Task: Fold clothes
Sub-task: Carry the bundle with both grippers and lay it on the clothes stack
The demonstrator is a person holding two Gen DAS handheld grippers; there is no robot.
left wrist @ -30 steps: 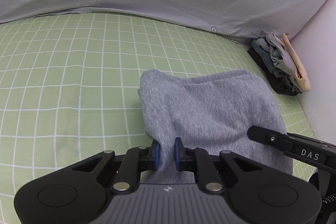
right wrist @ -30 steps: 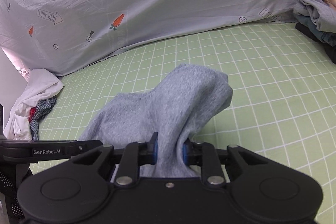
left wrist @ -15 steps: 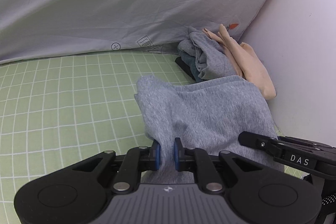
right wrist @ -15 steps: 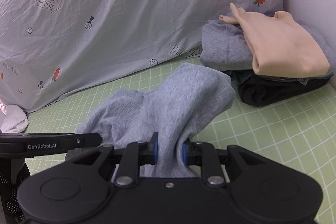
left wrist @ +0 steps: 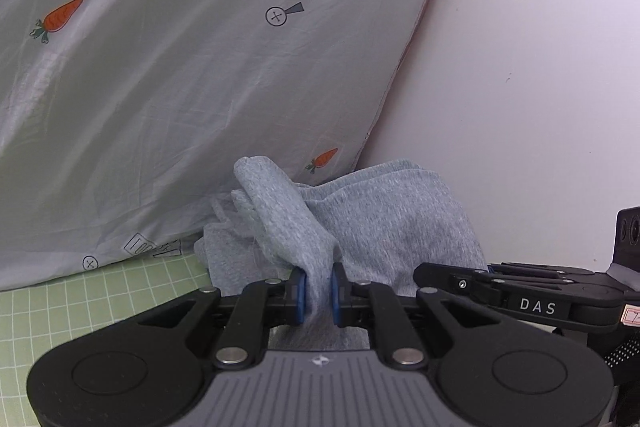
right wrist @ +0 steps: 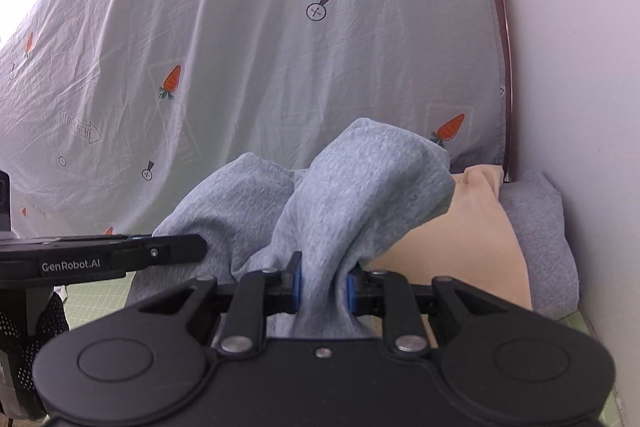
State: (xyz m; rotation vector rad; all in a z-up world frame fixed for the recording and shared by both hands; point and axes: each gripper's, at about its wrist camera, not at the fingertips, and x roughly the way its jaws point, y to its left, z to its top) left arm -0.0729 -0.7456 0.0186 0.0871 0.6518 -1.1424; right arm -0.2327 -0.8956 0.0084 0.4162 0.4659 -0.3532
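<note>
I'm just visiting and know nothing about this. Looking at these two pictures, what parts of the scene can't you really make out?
- Right wrist view: how much of the stack the beige garment covers; the held grey garment hides its left part.
- Left wrist view: that stack is hidden behind the grey garment.
- Both views: the garment's lower edge, behind the left gripper and right gripper.
- Whether the garment touches the stack: cannot tell.

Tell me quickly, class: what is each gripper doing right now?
Left gripper: shut on the grey garment.
Right gripper: shut on the same grey garment.
</note>
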